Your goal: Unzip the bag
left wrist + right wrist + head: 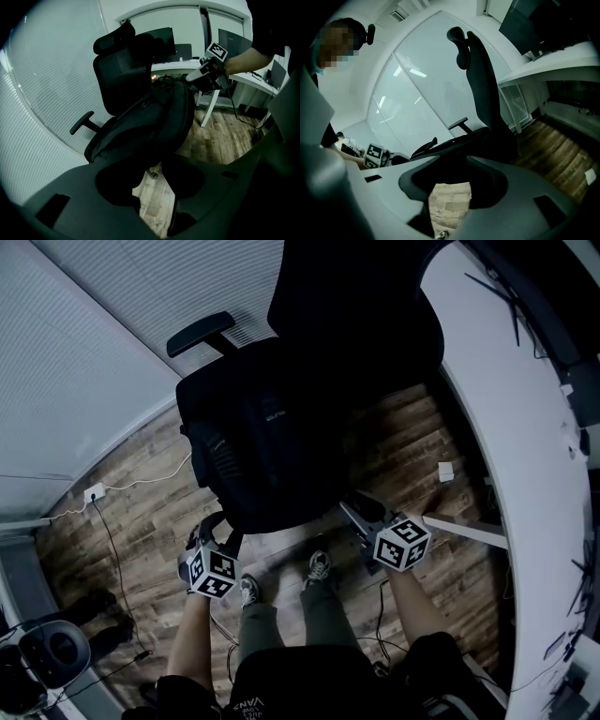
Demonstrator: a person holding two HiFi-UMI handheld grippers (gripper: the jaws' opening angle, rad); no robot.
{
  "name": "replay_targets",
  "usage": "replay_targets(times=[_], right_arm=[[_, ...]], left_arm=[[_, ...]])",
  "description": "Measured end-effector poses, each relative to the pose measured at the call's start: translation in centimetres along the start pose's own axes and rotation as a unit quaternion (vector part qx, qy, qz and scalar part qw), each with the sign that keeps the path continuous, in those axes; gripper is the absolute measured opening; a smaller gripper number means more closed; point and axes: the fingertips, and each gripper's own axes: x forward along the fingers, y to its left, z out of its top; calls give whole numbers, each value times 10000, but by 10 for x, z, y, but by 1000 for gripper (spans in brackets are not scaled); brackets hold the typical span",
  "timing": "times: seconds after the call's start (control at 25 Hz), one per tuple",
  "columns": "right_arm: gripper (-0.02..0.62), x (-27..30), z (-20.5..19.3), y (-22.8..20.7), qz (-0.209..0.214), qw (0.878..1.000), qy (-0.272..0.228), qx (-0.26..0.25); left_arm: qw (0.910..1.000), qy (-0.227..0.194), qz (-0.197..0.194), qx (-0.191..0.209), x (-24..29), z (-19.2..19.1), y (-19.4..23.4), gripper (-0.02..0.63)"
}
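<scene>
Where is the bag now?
In the left gripper view, the black bag sits centre on the office chair, its top beside the right gripper.

left gripper (pixel 218 529): jaws apart, nothing pinched between them, tipped down pretty steeply
right gripper (pixel 354 512): jaws apart too (just an empty gap), held closer to level
arms: left forearm (pixel 194 629) and right forearm (pixel 412 601) bare, stretched forward, well apart
</scene>
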Motion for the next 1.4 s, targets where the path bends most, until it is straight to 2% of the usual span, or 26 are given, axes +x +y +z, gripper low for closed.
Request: replay_targets(times=[0.04,0.08,0.16,0.36,0.72,1.0,1.28,1.4], right_arm=[[172,-2,-1,2,-95,10000,4,-6],[176,-4,-2,5,-188,9998,-5,-18],[177,-9,-4,11,-335,9994,-62,-36],[181,-25,-9,40,-637,9974,-328,-9],[181,-60,-11,113,-1082,9898,-926,-2],[180,-87,-2,188,-1466,9749,-1624,-404],[179,-98,-9,266,-1690,9628,-1997,-676],[163,-101,-13,296,-1780,9573,-2148,-761]], left_arm=[[10000,-35,-63,-44,-2,-1,-1,166],[9998,-76,-155,-116,-3,-1,-2,185],[9988,-195,-361,-270,-8,0,-6,329],[9966,-580,-486,-330,-33,2,-10,330],[9885,-1412,-447,-316,-100,15,-15,329],[9740,-2179,-381,-483,-164,19,-19,328],[9546,-2892,-491,-518,-238,14,-24,325],[9473,-3137,-498,-424,-266,7,-23,297]])
